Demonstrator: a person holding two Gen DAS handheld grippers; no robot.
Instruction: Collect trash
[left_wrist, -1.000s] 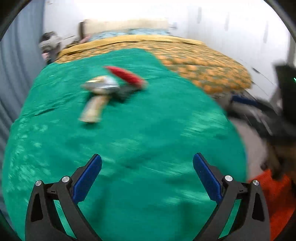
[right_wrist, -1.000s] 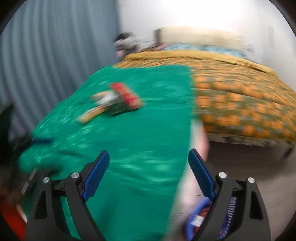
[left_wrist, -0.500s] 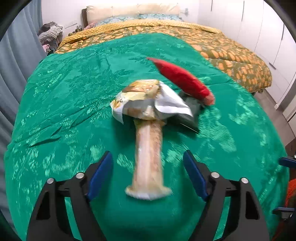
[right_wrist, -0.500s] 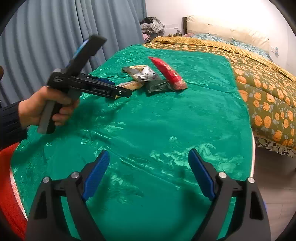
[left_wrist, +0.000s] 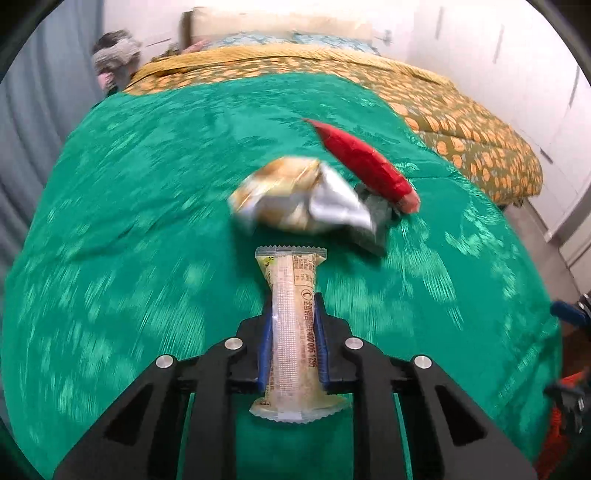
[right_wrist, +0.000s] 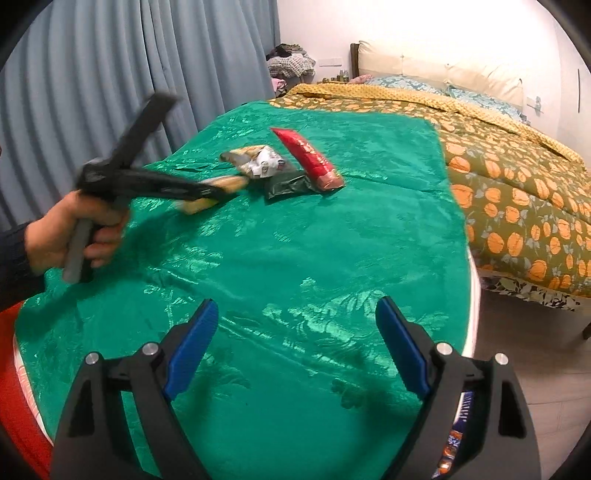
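Lengthwise, wrapper bar (left_wrist: 293, 325) pointing forward

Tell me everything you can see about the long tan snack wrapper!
The long tan snack wrapper is a slim, clear-ended plastic packet with crimped seals at both ends and small printed text down one side. The left gripper is shut on its middle, blue pads pressing both sides. It points lengthwise away from the camera, above the green cloth, apart from the other wrappers.
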